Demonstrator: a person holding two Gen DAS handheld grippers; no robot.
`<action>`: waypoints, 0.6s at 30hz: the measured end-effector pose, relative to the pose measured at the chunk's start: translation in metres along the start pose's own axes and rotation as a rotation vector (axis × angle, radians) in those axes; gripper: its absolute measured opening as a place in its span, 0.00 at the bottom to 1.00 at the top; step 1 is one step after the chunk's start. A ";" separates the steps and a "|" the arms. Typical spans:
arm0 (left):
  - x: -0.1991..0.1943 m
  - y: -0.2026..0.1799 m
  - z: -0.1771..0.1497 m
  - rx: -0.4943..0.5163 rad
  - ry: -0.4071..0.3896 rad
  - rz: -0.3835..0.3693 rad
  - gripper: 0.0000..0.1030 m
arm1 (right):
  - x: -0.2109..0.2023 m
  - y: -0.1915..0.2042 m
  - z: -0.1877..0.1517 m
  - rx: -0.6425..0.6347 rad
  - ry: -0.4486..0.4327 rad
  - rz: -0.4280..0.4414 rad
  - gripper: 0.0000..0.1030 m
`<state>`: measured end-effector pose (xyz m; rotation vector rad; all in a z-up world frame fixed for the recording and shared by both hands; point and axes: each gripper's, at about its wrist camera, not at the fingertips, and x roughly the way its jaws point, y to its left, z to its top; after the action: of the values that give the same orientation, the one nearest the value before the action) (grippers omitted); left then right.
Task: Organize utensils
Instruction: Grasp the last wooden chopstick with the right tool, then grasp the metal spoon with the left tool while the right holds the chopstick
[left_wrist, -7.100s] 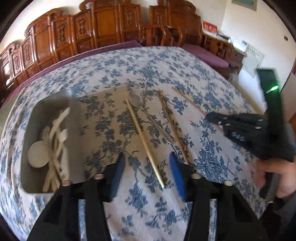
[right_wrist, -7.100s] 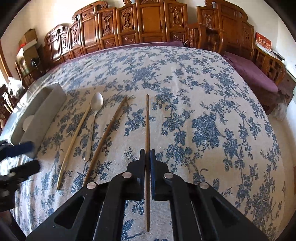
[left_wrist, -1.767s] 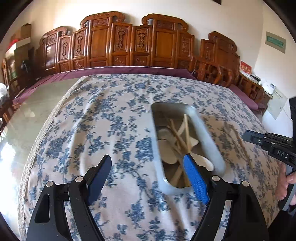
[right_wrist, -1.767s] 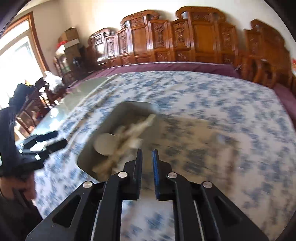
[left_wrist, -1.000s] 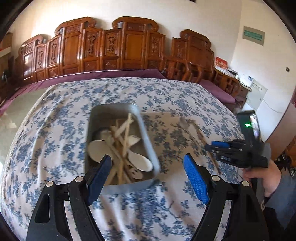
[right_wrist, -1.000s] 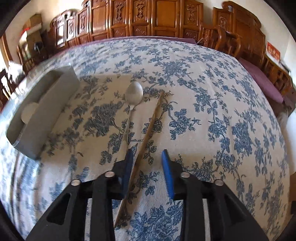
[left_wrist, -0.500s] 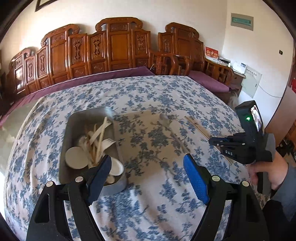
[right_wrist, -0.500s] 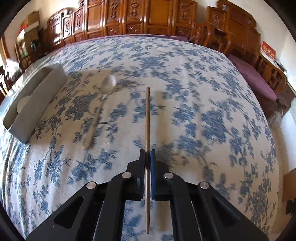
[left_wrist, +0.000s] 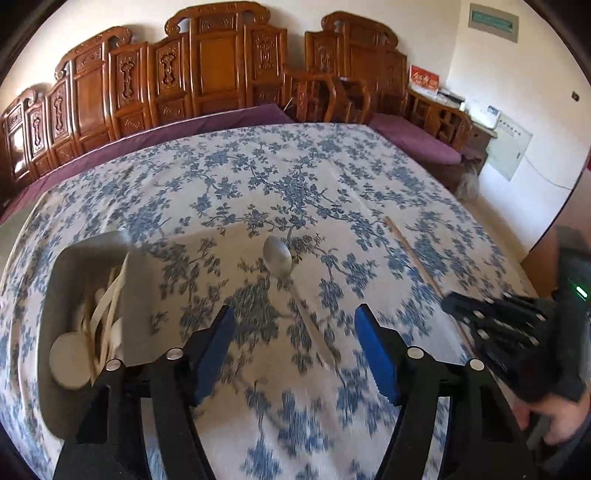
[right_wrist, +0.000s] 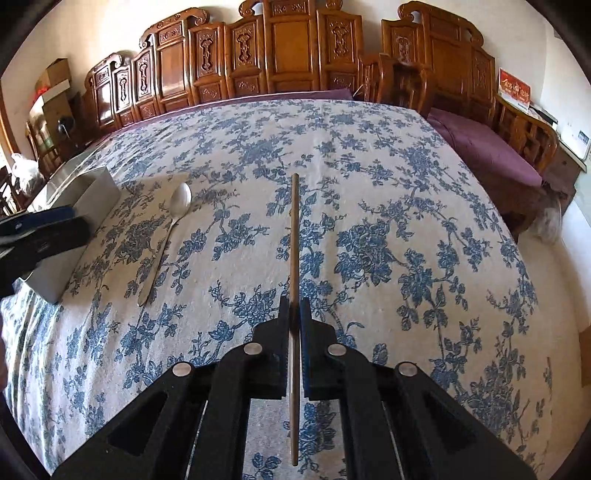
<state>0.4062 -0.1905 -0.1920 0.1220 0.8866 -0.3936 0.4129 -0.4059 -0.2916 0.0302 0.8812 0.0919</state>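
A metal spoon (left_wrist: 277, 255) lies on the blue-flowered tablecloth, bowl away from me. Its handle runs down between the blue pads (left_wrist: 218, 343) of my left gripper (left_wrist: 295, 332), whose jaws are closing without touching it. My right gripper (right_wrist: 294, 306) is shut on a brown wooden chopstick (right_wrist: 294, 236), which points straight ahead over the cloth. In the left wrist view the same chopstick (left_wrist: 408, 245) slants into the right gripper (left_wrist: 454, 308). The grey metal tray (left_wrist: 59, 273), at the left, holds several pale spoons and sticks.
The spoon (right_wrist: 181, 201), the tray (right_wrist: 85, 192) and my left gripper (right_wrist: 44, 229) show at the left in the right wrist view. Carved wooden chairs (right_wrist: 295, 48) line the far side of the table. A purple cushioned bench (right_wrist: 491, 147) stands at the right. A hand (left_wrist: 557, 421) holds the right gripper.
My left gripper has swung right, from over the tray to over the spoon, and its jaws have narrowed. My right gripper has closed on the chopstick and carried it to the right.
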 end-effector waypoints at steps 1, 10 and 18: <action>0.006 -0.001 0.003 0.004 0.005 0.010 0.62 | 0.001 -0.001 -0.001 0.001 0.003 0.008 0.06; 0.074 0.009 0.039 -0.054 0.098 0.083 0.58 | 0.006 0.003 -0.006 -0.020 0.017 0.021 0.06; 0.112 0.011 0.042 -0.072 0.168 0.138 0.54 | 0.010 -0.002 -0.009 0.004 0.026 0.045 0.06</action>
<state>0.5045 -0.2233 -0.2527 0.1504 1.0506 -0.2246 0.4124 -0.4073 -0.3049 0.0531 0.9068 0.1331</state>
